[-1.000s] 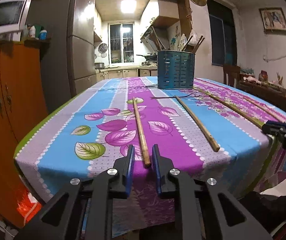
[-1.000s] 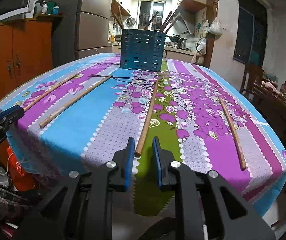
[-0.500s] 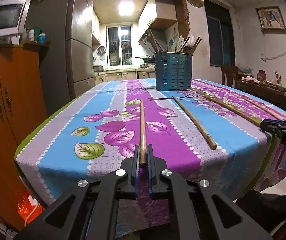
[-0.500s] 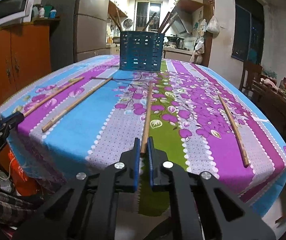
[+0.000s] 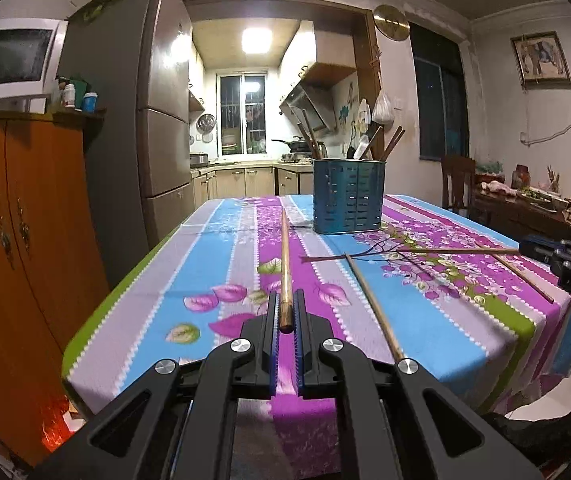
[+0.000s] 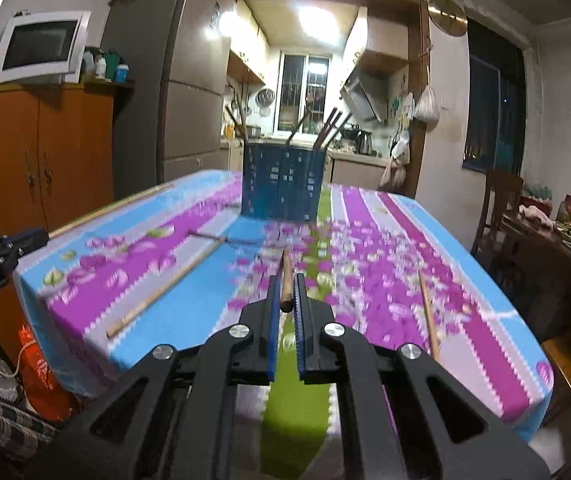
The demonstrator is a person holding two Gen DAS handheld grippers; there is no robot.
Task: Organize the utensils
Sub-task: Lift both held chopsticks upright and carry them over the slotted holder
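Two grippers: each one is closed on a wooden chopstick.
Left gripper (image 5: pixel 286 312): its blue pads are pressed on the near end of one chopstick.
Left chopstick (image 5: pixel 284 256): it is held by its near end, and its far end is pointed at the back of the table, just left of the blue holder. It is seen lifted off the cloth.
Right gripper (image 6: pixel 286 294): its pads are squeezed on the near end of another chopstick.
Right chopstick (image 6: pixel 285 276): it is held by its near end and is pointed straight at the blue holder. Only a short bit is seen, because the picture is blurred.
Blue holder (image 5: pixel 348 196): it is stood upright at the far end of the table, well apart from both grippers. Dark sticks and other tools are seen poking out of its top.
Loose chopstick in the middle (image 5: pixel 371 308): it is laid flat on the cloth, between the two grippers.
Loose chopstick on the right (image 6: pixel 428 316): it is laid flat on the purple stripe, to the right of the right gripper.
Table (image 5: pixel 213 264): it is covered by a bright cloth with blue, purple and green stripes, leaves and flowers.
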